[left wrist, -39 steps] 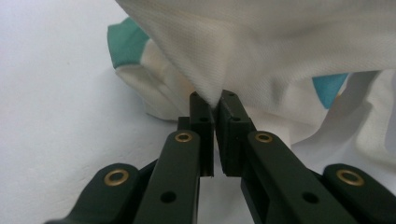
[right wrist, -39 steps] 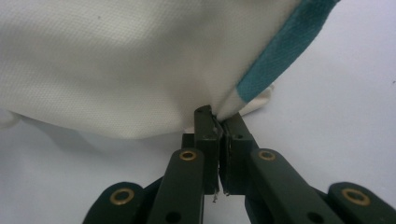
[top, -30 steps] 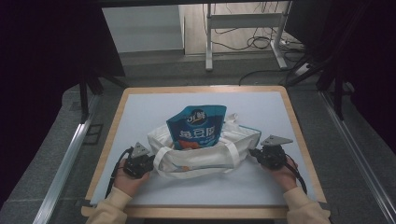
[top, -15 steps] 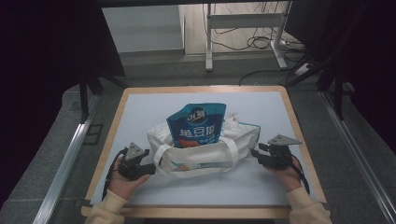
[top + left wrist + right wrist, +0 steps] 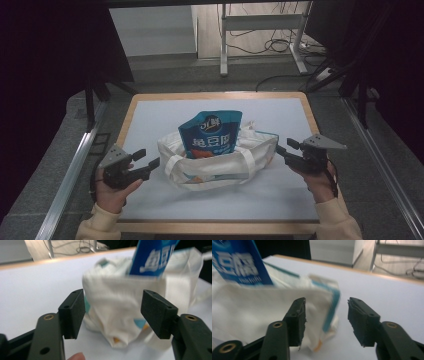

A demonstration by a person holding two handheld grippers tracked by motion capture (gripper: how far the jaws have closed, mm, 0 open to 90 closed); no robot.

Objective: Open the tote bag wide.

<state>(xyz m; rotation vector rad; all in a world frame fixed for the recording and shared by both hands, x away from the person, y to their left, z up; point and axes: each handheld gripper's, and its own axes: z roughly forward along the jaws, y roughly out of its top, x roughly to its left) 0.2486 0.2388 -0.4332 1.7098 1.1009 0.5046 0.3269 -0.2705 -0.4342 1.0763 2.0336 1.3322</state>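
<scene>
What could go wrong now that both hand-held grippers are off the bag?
1. The pouch stands tall out of the soft tote bag, unsupported; it may tip or slump.
2. The left hand-held gripper and right hand-held gripper, jaws just opened, sit beside the bag's ends; the strap hanging loose in front could catch a jaw.

Both grippers release the white tote bag (image 5: 220, 160) and draw away from its ends: the left gripper (image 5: 146, 163) now stands off to the left of the bag with its jaws apart and nothing between them, having just opened and eased slightly back. The right gripper (image 5: 282, 149) likewise stands clear to the right, jaws parted and empty. Both hands sit higher above the table than before, and the bag, no longer pulled taut, rests slack with the blue pouch (image 5: 210, 135) upright inside it.
</scene>
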